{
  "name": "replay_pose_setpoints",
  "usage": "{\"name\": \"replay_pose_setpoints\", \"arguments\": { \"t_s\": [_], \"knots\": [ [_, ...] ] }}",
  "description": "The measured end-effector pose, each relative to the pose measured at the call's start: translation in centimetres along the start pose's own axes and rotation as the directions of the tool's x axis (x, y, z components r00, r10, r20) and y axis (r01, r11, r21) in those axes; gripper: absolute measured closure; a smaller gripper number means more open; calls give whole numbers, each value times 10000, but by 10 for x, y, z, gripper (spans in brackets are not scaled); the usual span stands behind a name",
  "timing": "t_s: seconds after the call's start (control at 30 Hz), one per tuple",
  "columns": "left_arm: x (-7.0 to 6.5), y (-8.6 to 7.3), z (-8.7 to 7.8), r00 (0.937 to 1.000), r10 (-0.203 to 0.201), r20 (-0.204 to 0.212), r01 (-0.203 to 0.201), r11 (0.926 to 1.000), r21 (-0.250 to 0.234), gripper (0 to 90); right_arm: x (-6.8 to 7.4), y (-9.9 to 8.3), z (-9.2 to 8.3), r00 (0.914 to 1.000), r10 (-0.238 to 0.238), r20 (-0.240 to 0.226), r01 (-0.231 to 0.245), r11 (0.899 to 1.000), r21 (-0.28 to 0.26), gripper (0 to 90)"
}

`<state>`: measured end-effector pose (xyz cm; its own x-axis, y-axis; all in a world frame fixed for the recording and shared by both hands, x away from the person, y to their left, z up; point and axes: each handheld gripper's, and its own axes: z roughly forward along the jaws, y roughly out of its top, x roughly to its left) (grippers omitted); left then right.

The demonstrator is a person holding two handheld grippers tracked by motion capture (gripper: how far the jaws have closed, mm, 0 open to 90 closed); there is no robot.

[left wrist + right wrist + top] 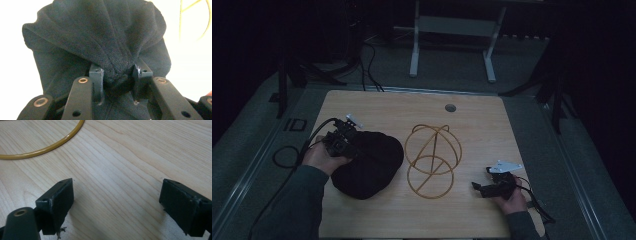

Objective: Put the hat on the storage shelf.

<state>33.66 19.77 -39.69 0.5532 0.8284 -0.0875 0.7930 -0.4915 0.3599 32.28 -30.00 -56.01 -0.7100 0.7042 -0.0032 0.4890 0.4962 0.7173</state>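
High view: left gripper near table's left edge, hand wrapped round it, jaws pinched on a bunched fold of the soft, fuzzy black cloth. Right gripper rests low by the front-right corner, jaws wide apart w/ nothing between. Yellow wire frame, curved hoops, sits mid-table beside the cloth.

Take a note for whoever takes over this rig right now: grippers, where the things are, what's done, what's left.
Left gripper: shut on a bunched fold of the black fabric hat, at the table's left.
Right gripper: open, holding nothing, low over bare wood at the right.
Yellow wire hat stand: mid-table, beside the hat, uncovered.
Done: hat gripped.
Left: probably bringing the hat over the stand.
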Motion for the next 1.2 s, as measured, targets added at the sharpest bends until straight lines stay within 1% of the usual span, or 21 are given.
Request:
{"name": "replay_pose_setpoints", "arguments": {
  "t_s": [0.17, 0.27, 0.33, 0.53, 0.63, 0.73, 0.93, 1.2],
  "knots": [
    [0, 3, -8, 9999, 113, -116, -113, 9999, 8, 673, 0, 0, 0, 10000, 2, 6, -2, 10000, -12, 119],
    [0, 3, -13, 9999, 87, -95, -88, 9999, -64, 673, 0, 0, 0, 10000, 1, 5, -1, 10000, -11, 120],
    [2, 4, -16, 9998, 178, -66, -179, 9998, -79, 673, 0, 0, 0, 10000, 4, 5, -4, 10000, -11, 119],
    [2, 7, -24, 9997, 245, 8, -245, 9996, -103, 673, 0, 0, 0, 10000, 12, 4, -12, 10000, -6, 119],
    [1, 10, -29, 9997, 252, 47, -251, 9995, -200, 673, 0, 0, 0, 10000, 7, 4, -7, 10000, -7, 119],
    [0, 13, -35, 9996, 271, 0, -271, 9993, -265, 673, 0, 0, 0, 10000, 4, 5, -4, 10000, -10, 120],
    [0, 19, -41, 9998, 204, 2, -204, 9990, -409, 673, 0, 0, 0, 10000, 9, 4, -9, 10000, -6, 120],
    [-4, 27, -49, 9996, 272, 8, -271, 9978, -601, 673, 0, 0, 0, 10000, 6, -3, -6, 10000, 2, 120]
  ]
}}
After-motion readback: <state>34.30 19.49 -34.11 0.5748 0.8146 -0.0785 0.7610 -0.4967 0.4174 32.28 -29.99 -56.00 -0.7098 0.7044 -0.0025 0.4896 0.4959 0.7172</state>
